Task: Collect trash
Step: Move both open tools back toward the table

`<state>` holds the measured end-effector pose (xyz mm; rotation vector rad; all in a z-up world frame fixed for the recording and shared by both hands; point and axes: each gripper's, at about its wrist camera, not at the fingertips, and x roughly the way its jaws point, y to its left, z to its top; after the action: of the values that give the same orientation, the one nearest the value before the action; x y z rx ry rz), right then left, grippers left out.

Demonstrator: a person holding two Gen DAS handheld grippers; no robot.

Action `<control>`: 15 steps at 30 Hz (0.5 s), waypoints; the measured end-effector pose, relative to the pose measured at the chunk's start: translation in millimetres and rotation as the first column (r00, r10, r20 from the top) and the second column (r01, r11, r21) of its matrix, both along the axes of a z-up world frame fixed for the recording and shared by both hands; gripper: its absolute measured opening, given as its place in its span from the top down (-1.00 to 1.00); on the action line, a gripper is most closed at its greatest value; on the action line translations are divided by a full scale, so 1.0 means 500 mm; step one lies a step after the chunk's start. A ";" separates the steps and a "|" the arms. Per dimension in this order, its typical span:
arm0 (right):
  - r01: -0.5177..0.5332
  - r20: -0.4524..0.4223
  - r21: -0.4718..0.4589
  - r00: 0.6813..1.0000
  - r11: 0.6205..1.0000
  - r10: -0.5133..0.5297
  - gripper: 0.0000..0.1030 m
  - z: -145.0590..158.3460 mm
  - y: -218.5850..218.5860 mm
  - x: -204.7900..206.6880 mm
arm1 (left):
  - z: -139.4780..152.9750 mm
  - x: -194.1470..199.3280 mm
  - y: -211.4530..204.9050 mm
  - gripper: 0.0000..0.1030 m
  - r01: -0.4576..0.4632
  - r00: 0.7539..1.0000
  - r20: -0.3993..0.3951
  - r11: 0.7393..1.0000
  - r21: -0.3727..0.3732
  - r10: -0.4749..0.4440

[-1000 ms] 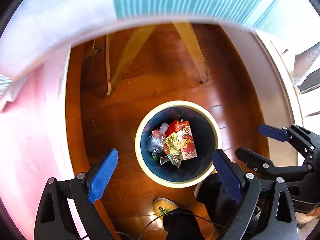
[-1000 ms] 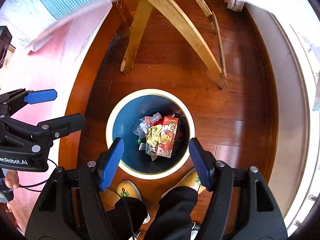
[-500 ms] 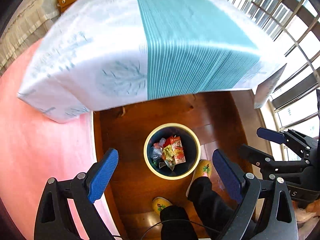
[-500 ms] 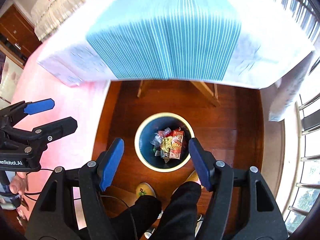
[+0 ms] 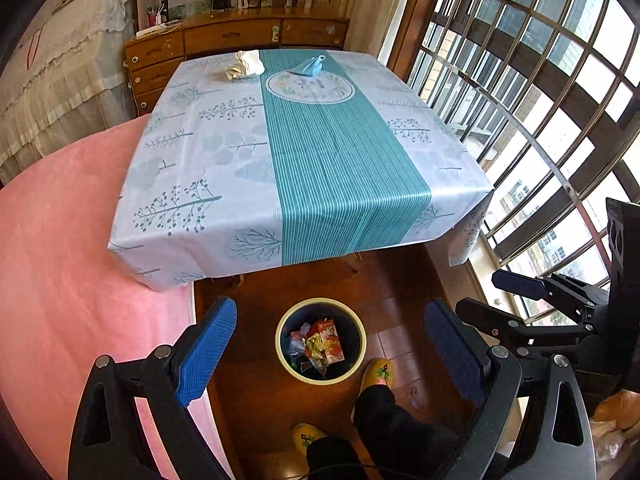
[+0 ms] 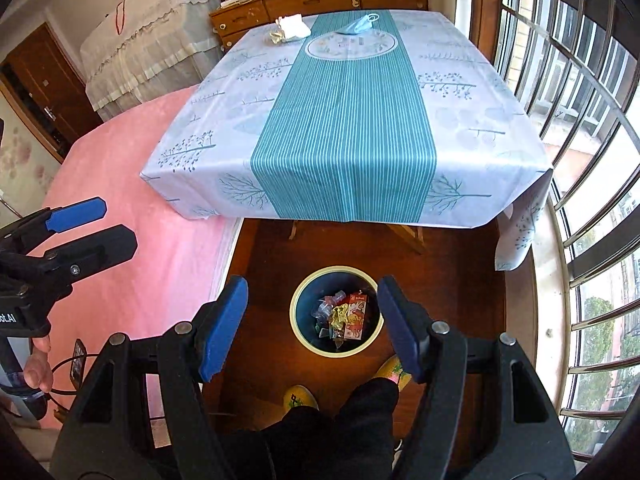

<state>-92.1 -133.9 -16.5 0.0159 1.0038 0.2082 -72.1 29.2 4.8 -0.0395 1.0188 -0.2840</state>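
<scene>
A lived-in home, a bedroom that doubles as a dining corner

Ahead of the jaws stands a table (image 5: 208,148) under a printed cloth, with a wooden dresser (image 5: 236,38) of framed photos and bottles beyond it. Left of the jaws lies a pink bed (image 5: 60,264); right, a barred window (image 5: 560,92). Below them, slippered feet (image 5: 378,372) on wood flooring.
</scene>
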 end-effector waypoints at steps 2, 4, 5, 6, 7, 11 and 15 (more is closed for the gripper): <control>0.016 0.032 -0.008 0.999 1.000 -0.015 -0.26 0.026 -0.004 -0.007 | 0.019 -0.009 0.007 -0.87 0.003 1.000 0.024 1.000 0.001 -0.003; 0.027 0.061 -0.014 0.998 1.000 -0.027 -0.26 0.056 -0.010 -0.010 | 0.042 -0.012 0.014 -0.87 0.000 0.999 0.046 1.000 0.007 0.000; 0.032 0.071 -0.017 0.997 0.999 -0.031 -0.26 0.065 -0.012 -0.008 | 0.055 -0.010 0.020 -0.87 -0.003 0.998 0.058 1.000 0.006 0.003; 0.037 0.081 -0.018 0.996 0.999 -0.035 -0.26 0.076 -0.015 -0.004 | 0.065 -0.007 0.024 -0.87 -0.005 0.998 0.066 1.000 0.002 0.005; 0.040 0.091 -0.016 0.995 0.999 -0.038 -0.26 0.087 -0.017 0.000 | 0.076 -0.002 0.030 -0.87 -0.008 0.997 0.073 1.000 -0.006 0.008; 0.052 0.129 -0.012 0.990 0.999 -0.050 -0.26 0.126 -0.016 0.024 | 0.112 0.028 0.044 -0.87 -0.013 0.994 0.109 1.000 -0.016 0.014; 0.063 0.160 0.005 0.985 0.998 -0.063 -0.26 0.164 -0.017 0.073 | 0.138 0.082 0.044 -0.87 -0.009 0.990 0.140 1.000 -0.006 0.010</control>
<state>-55.6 -142.3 65.3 0.0301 0.8418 0.1488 -31.1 51.3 74.0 -0.0285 0.8782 -0.2768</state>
